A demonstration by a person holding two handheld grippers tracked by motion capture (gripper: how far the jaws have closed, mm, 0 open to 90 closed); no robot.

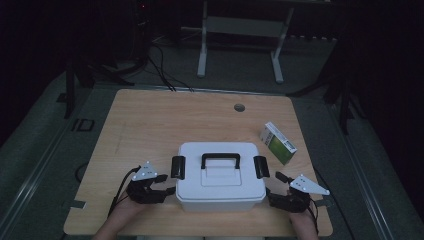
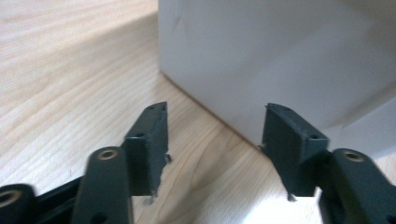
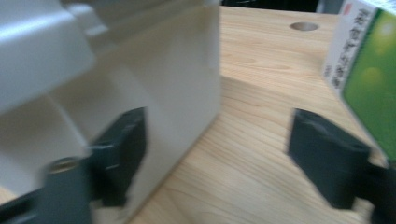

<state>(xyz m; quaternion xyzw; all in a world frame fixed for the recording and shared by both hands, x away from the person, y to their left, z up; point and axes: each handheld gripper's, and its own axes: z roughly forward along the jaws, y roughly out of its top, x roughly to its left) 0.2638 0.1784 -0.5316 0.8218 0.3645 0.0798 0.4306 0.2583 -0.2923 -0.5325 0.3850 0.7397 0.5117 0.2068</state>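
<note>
A white plastic box (image 1: 220, 180) with a black carry handle (image 1: 220, 159) and a black latch on each side (image 1: 178, 167) (image 1: 261, 166) stands near the front of the wooden table (image 1: 150, 125). My left gripper (image 1: 167, 190) lies low by the box's front left corner. In the left gripper view my left gripper (image 2: 215, 126) is open, with bare wood between its jaws and the box wall (image 2: 280, 56) just ahead. My right gripper (image 1: 270, 197) lies by the front right corner. The right gripper view shows it (image 3: 219, 119) open too, one jaw beside the box wall (image 3: 154, 79).
A white and green carton (image 1: 278, 143) lies right of the box, close to the right gripper's outer jaw, where the carton (image 3: 369, 70) looms large. A round cable hole (image 1: 239, 107) sits near the table's far edge. Dark floor, cables and a metal frame lie beyond.
</note>
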